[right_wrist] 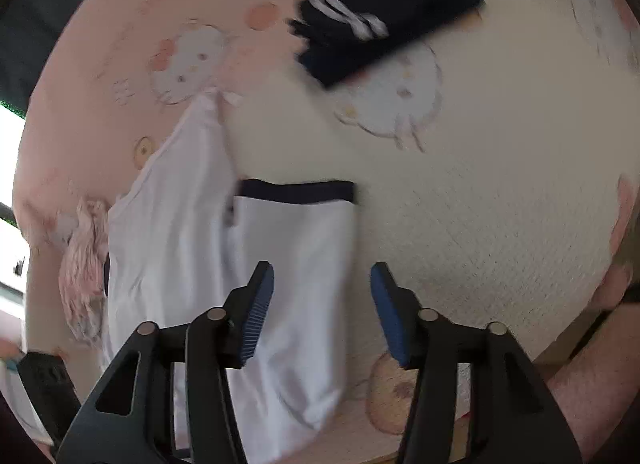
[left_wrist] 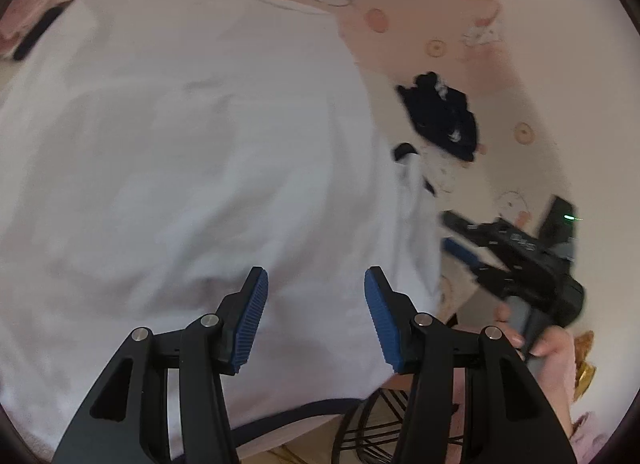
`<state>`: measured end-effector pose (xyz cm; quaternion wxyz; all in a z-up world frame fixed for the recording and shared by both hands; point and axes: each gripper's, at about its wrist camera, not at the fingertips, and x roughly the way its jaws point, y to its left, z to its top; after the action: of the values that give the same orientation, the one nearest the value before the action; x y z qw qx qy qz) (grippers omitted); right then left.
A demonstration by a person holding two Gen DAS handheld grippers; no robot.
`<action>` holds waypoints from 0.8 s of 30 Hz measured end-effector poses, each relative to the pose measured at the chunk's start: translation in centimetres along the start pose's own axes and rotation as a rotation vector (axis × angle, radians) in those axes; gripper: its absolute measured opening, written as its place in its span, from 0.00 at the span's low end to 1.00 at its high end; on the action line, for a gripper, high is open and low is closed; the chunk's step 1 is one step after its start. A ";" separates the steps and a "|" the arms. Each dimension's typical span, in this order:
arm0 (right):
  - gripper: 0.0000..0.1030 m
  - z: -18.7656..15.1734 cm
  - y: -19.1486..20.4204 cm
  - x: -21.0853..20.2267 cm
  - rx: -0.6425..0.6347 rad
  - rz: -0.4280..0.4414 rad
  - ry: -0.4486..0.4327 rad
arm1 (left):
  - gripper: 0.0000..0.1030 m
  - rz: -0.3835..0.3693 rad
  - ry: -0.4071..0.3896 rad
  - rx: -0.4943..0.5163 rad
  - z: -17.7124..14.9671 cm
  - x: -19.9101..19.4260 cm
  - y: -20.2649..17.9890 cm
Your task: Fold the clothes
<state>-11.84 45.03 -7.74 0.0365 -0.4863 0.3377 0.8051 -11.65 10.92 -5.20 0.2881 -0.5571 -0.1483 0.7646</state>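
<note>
A white garment (left_wrist: 192, 167) with a navy hem lies spread over the table and fills most of the left wrist view. My left gripper (left_wrist: 316, 304) hovers over its near part, open, with nothing between the blue pads. In the right wrist view the garment's sleeve (right_wrist: 296, 264) with its navy cuff lies flat. My right gripper (right_wrist: 322, 304) is open above the sleeve's right edge, gripping nothing. The left wrist view also shows the right gripper (left_wrist: 450, 234) beside the garment, held by a hand (left_wrist: 548, 344).
A folded navy garment (right_wrist: 380, 15) with white stripes lies farther back on the cat-print tablecloth (right_wrist: 480, 183). A bunched pink cloth (right_wrist: 84, 284) sits left of the white garment. A forearm (right_wrist: 592, 388) is at the lower right. A wire stand (left_wrist: 376, 424) shows below the table edge.
</note>
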 end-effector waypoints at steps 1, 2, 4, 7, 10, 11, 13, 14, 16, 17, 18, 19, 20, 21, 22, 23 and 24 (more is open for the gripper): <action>0.54 -0.1 -0.4 0.7 0.017 0.026 0.034 | 0.51 -0.001 0.009 0.011 0.0 0.4 -0.3; 0.53 -0.2 -0.1 1.1 -0.011 0.032 0.035 | 0.51 -0.002 0.018 0.023 0.0 0.7 -0.7; 0.21 -0.5 1.0 1.6 -0.086 0.060 0.035 | 0.51 -0.007 0.032 0.028 0.0 1.2 -1.0; 0.06 -1.3 3.5 1.1 -0.212 0.125 0.025 | 0.51 -0.032 0.027 0.002 0.7 0.8 -1.2; 0.06 -3.0 7.6 -0.4 -0.435 0.139 -0.018 | 0.51 -0.027 -0.001 0.016 2.3 -0.2 -1.6; 0.06 -3.7 8.9 -0.7 -0.511 0.139 -0.025 | 0.51 -0.036 -0.010 0.017 3.0 -0.5 -1.7; 0.07 -4.9 9.9 0.5 -0.560 0.136 0.028 | 0.51 -0.062 -0.018 -0.007 4.3 -0.6 -1.4; 0.07 -5.5 10.2 1.3 -0.577 0.134 0.059 | 0.51 -0.073 -0.015 -0.019 4.8 -0.3 -1.2; 0.08 -6.5 10.6 2.7 -0.605 0.124 0.112 | 0.51 -0.081 0.005 -0.019 5.8 0.6 -1.2; 0.09 -6.9 10.5 3.3 -0.615 0.113 0.129 | 0.51 -0.094 0.021 -0.004 6.4 1.2 -1.6; 0.09 -7.3 10.5 3.8 -0.625 0.103 0.147 | 0.51 -0.123 0.040 0.018 6.8 1.7 -2.0; 0.10 -7.4 10.5 4.1 -0.632 0.093 0.152 | 0.51 -0.149 0.060 0.038 7.3 2.2 -2.5; 0.12 -7.4 10.6 4.1 -0.636 0.093 0.150 | 0.51 -0.166 0.083 0.059 7.6 2.9 -3.2; 0.13 -7.4 10.6 3.9 -0.638 0.096 0.145 | 0.51 -0.171 0.109 0.089 7.9 3.8 -4.1; 0.14 -7.2 10.6 3.6 -0.635 0.101 0.136 | 0.51 -0.159 0.136 0.124 8.1 4.7 -5.0; 0.16 -7.0 10.5 2.9 -0.622 0.107 0.130 | 0.51 -0.126 0.156 0.161 8.0 5.4 -5.8; 0.19 -6.8 10.2 2.1 -0.606 0.114 0.127 | 0.50 -0.080 0.170 0.198 7.7 6.1 -6.4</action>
<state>-11.76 32.71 -6.25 -0.1764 -0.5045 0.1108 0.8379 -18.36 20.41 -3.76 0.3837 -0.5822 -0.0693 0.7134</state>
